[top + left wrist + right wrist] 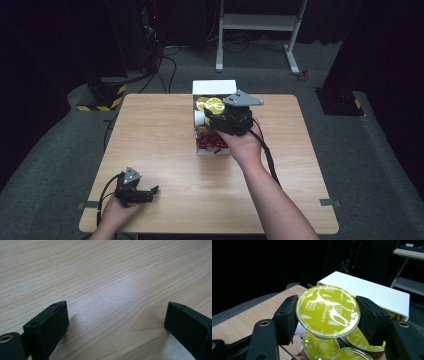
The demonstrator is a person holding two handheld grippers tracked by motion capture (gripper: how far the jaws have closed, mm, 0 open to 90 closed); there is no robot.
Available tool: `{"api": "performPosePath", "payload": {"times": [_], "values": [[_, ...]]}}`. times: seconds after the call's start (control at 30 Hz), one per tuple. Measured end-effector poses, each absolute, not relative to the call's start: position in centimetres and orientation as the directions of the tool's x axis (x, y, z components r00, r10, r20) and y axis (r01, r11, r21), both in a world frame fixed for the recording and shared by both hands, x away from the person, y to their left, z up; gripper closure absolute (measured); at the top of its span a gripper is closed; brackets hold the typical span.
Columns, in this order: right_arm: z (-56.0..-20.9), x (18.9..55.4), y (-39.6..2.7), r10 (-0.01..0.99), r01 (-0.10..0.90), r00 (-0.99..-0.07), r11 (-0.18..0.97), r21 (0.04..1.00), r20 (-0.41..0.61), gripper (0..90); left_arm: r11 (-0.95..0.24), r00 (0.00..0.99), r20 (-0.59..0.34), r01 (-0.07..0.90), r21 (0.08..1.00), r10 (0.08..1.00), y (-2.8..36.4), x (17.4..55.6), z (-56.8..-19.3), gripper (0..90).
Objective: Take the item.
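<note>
Right gripper view alone reads "CAPPUCCINO" on the clamped capsule (327, 310).

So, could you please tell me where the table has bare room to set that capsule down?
The table is bare left of the white box, from the far edge down to the left tool. It is also bare right of the box and the forearm, out to the right edge. It is crowded inside the box, where the right tool holds the capsule above others.

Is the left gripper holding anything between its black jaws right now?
No, the left gripper stands open, with bare light wooden table between its jaws.
</note>
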State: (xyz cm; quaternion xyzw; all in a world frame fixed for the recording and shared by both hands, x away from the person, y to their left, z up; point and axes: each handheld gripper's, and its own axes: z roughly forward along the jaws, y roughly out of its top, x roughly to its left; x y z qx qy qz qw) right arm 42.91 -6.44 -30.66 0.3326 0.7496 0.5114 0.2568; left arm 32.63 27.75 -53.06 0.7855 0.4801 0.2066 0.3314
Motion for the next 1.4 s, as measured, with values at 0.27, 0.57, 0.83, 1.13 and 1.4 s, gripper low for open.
{"api": "performPosePath", "payload": {"times": [0.27,0.57,0.83,1.13,1.4], "values": [[-30.2,41.7,-6.8,0.753,0.215,-0.656,0.256,0.943,-0.054,38.1,-0.303,0.43,-0.001,0.637,0.709,0.903,27.7,32.8,-53.1,0.7],[-30.2,40.1,-7.5,0.735,0.195,-0.676,0.249,0.949,-0.054,38.1,-0.314,0.432,0.013,0.634,0.706,0.902,27.7,32.9,-53.1,0.2],[-30.6,38.4,-8.5,0.724,0.187,-0.688,0.243,0.952,-0.05,38.1,-0.305,0.424,0.008,0.639,0.706,0.906,27.7,32.9,-53.1,0.2],[-32.0,37.0,-9.7,0.714,0.202,-0.699,0.259,0.944,-0.046,38.1,-0.292,0.408,0.008,0.639,0.712,0.913,27.6,32.8,-53.1,1.2],[-34.1,35.8,-11.3,0.7,0.194,-0.713,0.256,0.947,-0.043,38.1,-0.291,0.406,0.01,0.638,0.713,0.914,27.5,32.7,-53.1,2.6]]}}
